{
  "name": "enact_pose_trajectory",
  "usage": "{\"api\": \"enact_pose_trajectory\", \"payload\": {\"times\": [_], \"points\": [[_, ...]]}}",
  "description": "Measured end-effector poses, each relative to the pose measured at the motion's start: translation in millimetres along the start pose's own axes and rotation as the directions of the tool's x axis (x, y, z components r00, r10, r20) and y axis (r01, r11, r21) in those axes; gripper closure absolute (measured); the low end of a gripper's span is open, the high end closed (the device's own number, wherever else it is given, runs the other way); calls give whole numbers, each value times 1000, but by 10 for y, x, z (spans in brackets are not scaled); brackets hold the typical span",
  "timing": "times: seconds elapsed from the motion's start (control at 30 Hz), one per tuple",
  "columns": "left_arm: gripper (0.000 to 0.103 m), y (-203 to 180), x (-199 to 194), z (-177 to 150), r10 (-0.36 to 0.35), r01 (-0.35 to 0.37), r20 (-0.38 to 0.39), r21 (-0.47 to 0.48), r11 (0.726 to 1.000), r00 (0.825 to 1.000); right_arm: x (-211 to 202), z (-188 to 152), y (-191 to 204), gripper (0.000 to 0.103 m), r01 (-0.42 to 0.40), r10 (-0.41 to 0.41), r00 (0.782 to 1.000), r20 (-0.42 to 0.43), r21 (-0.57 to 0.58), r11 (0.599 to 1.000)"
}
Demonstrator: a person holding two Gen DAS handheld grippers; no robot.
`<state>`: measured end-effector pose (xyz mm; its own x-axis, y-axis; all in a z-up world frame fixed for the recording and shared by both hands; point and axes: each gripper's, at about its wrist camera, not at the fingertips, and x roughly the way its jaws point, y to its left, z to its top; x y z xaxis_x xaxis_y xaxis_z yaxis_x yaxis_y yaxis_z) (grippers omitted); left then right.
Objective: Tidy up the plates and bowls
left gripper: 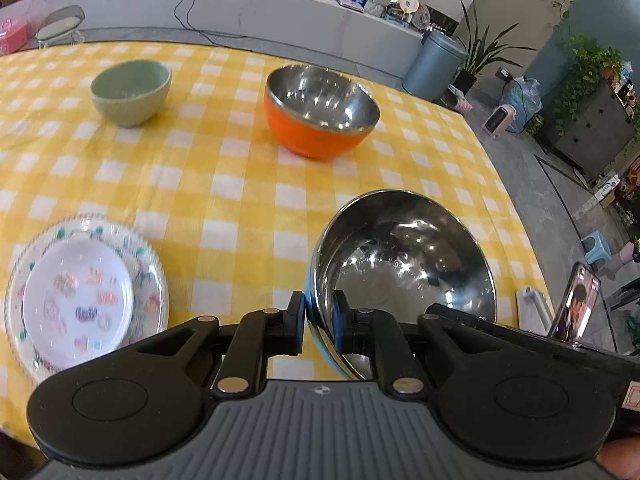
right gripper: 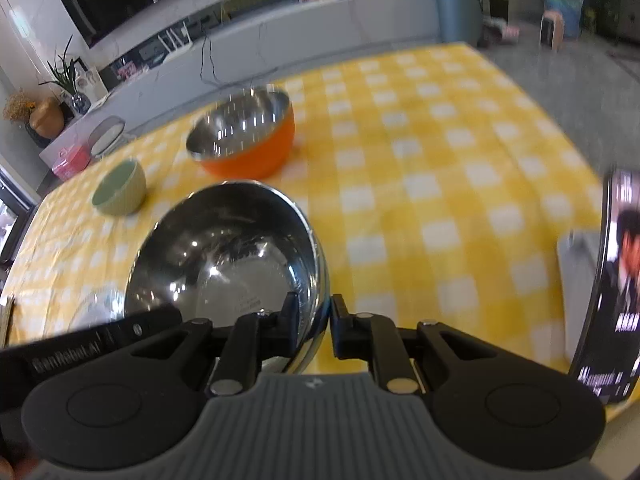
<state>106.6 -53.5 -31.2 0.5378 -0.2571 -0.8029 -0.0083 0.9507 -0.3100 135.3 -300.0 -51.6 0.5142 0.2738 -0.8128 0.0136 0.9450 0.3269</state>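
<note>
Right gripper (right gripper: 315,326) jaws clamp steel bowl (right gripper: 224,248) rim.

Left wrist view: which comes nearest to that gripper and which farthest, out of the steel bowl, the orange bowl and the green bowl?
1. Steel bowl: its rim is clamped in the left gripper.
2. Orange bowl: farther up the table, slightly right of centre.
3. Green bowl: far left, a little beyond the orange one.

Both the left gripper (left gripper: 318,316) and the right gripper (right gripper: 314,320) are showing black linkage arms, silver pivot screws and ribbed grey bodies; white lettering, seemingly "GenRobot.AI", is showing blurred.
</note>
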Motion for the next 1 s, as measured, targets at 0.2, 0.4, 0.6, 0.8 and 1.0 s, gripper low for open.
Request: {"api": "enact_pose_trajectory", "payload": {"times": [0.2,0.4,0.6,0.8,1.0], "points": [[88,90,0,-114,12,-12,-21,-13,1000,1000,-21,-15,41,88,-11,11,1000,-11,-2,1000],[88,160,4,-170,14,-16,-45,-36,999,999,63,-23,69,88,-24,23,998,-55,-18,1000],[88,197,70,-180,12,-16,-64,-51,999,998,131,-24,62,88,-11,10,996,-87,-16,1000],[88,208,100,-185,16,-20,-66,-57,998,998,190,-7,55,88,-10,8,995,-103,-14,1000],[87,209,103,-188,-2,-1,-56,-55,998,998,216,6,51,81,-9,9,994,-111,-8,1000]]}}
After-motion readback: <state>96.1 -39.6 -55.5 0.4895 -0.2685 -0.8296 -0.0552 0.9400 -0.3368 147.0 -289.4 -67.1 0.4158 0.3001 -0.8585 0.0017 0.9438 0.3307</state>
